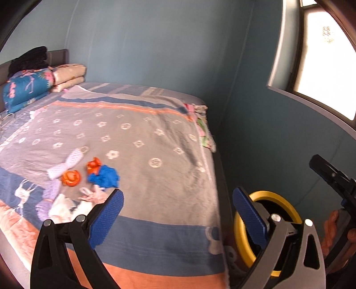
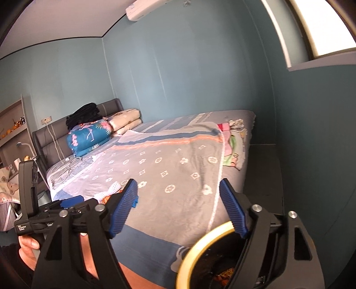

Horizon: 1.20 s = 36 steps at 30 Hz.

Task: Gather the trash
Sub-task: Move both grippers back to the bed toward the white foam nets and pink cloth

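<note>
Now both grippers gape empty; trash [image 1: 93,175] on bed [image 1: 155,137], beyond left gripper [image 1: 178,213].

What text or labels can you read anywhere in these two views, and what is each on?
"Data Acquisition System": small white print on the left tongs' black handle body, right wrist view; only roughly legible.
"Gen...": white print beside it, cut off by the right tongs' frame.
Air conditioner: any marking too blurred.
Left wrist view: none.
</note>
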Motion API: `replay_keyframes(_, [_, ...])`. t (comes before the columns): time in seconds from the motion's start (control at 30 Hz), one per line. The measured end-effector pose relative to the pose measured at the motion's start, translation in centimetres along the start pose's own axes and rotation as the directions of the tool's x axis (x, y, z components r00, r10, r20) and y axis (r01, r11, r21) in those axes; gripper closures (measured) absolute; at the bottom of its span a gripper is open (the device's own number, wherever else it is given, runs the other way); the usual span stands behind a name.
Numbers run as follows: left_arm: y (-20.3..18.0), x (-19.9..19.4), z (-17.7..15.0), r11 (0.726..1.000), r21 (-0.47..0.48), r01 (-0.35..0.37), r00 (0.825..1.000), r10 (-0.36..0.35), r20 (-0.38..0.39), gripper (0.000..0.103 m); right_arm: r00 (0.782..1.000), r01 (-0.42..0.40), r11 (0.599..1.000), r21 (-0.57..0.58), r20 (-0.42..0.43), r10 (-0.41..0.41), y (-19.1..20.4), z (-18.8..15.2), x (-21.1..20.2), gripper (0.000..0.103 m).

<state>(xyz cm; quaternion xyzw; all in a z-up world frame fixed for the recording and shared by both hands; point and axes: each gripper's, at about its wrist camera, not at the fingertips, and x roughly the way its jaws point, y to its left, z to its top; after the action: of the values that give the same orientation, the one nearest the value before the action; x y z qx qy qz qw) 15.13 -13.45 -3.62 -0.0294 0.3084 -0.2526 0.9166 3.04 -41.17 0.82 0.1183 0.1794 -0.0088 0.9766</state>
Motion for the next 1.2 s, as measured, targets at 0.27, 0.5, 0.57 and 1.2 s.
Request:
replay_keyframes(0.27, [6.0, -1.4, 0.5, 0.992, -0.066, -0.108, 0.994, 0.11, 0.022, 0.008, 0.997, -0.065, 0.997, -0.037, -0.046, 0.063, 3.8, 1.0, 3.4, 0.028])
replay_keyframes(0.5, [11.5, -1.7, 0.2, 0.974, -0.13, -0.186, 0.982, 0.19, 0.019, 0.008, 0.99, -0.115, 0.989, -0.093, -0.092, 0.107, 8.0, 0.7, 6.9, 0.028])
replay_keyframes(0.57, [13.4, -1.7, 0.0, 0.965, -0.152, -0.212, 0.976, 0.216, 0.01, 0.008, 0.986, -0.132, 0.987, -0.096, -0.115, 0.121, 9.2, 0.5, 8.2, 0.028])
replay_keyframes(1.2, [25.8, 0.9, -2.8, 0.881, -0.294, -0.37, 0.929, 0.353, -0.112, 0.008, 0.925, -0.236, 0.964, -0.122, -0.333, 0.184, 17.0, -4.8, 21.3, 0.028])
